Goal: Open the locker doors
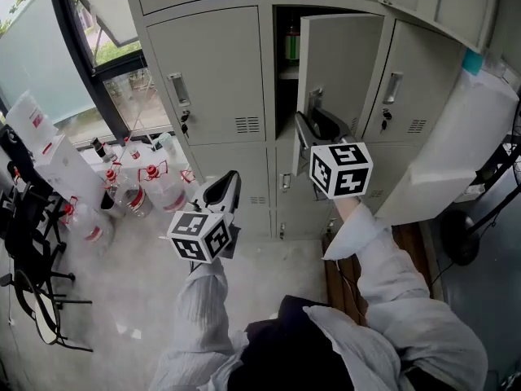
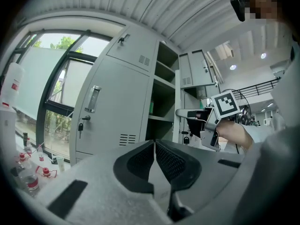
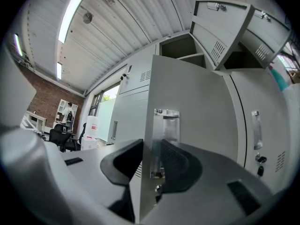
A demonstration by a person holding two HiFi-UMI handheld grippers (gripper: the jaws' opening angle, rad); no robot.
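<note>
While the left gripper [image 2: 154, 146] jaws meet, the right gripper [image 3: 152, 159] clamps one door [image 1: 342, 55] — ajar

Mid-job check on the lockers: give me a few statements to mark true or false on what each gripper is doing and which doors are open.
1. The right gripper is clamped on the edge of the pale grey metal locker door that stands ajar. True.
2. The left gripper grips a door handle. False: its jaws are together with nothing between them, apart from the lockers.
3. A green bottle stands on a shelf inside the opened locker. True.
4. The grey locker door to the left of the open one is open too. False: it is closed, with a key in its lock.
</note>
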